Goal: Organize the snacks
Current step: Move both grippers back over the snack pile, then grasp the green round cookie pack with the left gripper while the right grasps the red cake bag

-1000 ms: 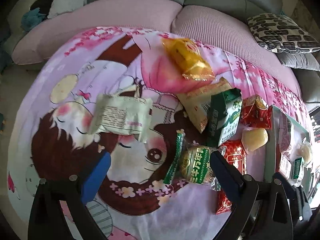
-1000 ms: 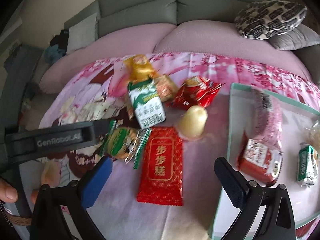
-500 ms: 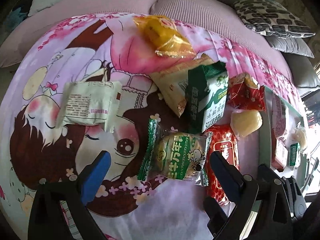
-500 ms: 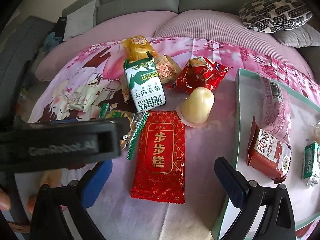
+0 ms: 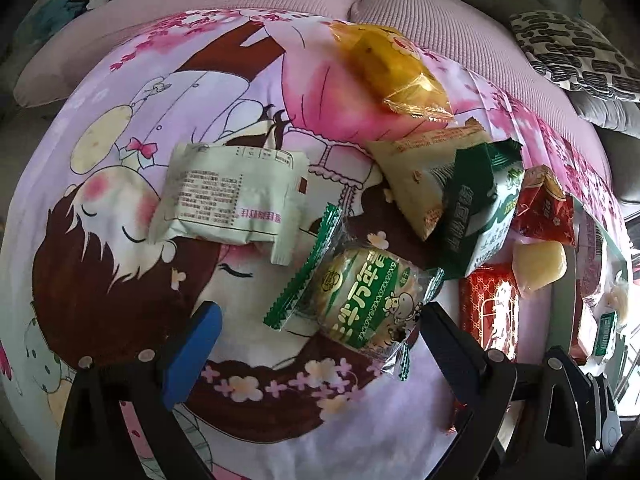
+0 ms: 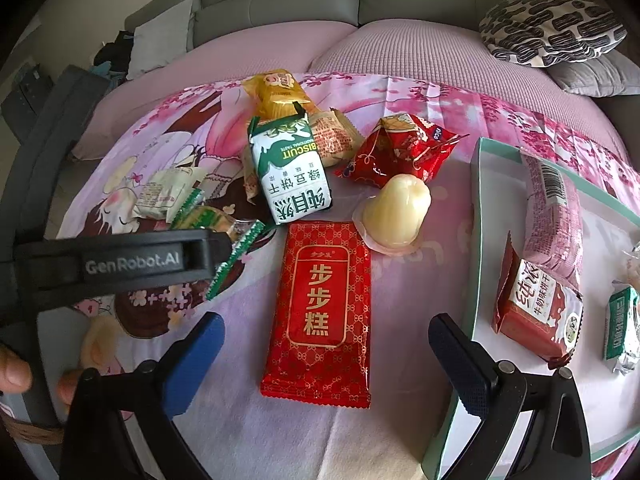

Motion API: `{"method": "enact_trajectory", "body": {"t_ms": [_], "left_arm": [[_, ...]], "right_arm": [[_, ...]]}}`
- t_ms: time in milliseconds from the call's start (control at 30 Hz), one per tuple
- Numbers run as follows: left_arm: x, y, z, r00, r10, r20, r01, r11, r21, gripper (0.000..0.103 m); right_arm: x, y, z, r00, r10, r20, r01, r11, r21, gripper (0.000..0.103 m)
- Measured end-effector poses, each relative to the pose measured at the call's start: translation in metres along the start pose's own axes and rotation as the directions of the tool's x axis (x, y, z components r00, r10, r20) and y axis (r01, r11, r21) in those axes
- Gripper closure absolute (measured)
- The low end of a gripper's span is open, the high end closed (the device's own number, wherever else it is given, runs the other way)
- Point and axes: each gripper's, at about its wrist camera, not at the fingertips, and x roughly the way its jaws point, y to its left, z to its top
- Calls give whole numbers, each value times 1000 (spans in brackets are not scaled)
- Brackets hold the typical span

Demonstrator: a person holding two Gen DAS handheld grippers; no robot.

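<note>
My left gripper [image 5: 316, 326] is open, its jaws on either side of a round cake in a clear green-printed wrapper [image 5: 362, 300], low over the cloth. My right gripper [image 6: 326, 336] is open and empty over a flat red packet [image 6: 322, 308]. A green biscuit carton [image 6: 290, 172], a pale jelly cup [image 6: 398, 214], a red crinkled bag [image 6: 400, 150], a yellow pack [image 6: 276, 92] and a white pack [image 5: 232, 200] lie nearby. The left gripper's body [image 6: 120, 262] shows in the right wrist view, hiding part of the round cake.
A white tray with a green rim [image 6: 476, 216] at the right holds a pink roll [image 6: 554, 208], a red pack [image 6: 538, 312] and a small green pack [image 6: 620, 328]. A pink sofa seat [image 6: 280, 52] and a patterned cushion [image 6: 552, 28] lie behind the cartoon cloth [image 5: 120, 160].
My left gripper has moved forward and down until the round green-wrapped cake lies between its jaws. My right gripper has come slightly closer to the red packet.
</note>
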Motion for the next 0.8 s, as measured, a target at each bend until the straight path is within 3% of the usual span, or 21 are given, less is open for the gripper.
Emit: {"method": "enact_trajectory", "body": {"t_ms": [100, 367, 600, 800], "left_arm": [[-3, 3, 0, 1000, 8, 7, -8, 1000, 19, 4], [14, -6, 11, 1000, 23, -3, -23, 999, 27, 5], [13, -11, 14, 1000, 19, 25, -20, 999, 44, 30], [7, -14, 10, 999, 25, 28, -26, 998, 62, 35]], "right_arm": [[6, 3, 0, 1000, 4, -19, -4, 1000, -8, 0], [22, 13, -3, 995, -82, -53, 79, 995, -67, 0], [30, 19, -4, 988, -145, -53, 140, 985, -101, 0], [28, 21, -5, 987, -149, -59, 142, 984, -106, 0]]}}
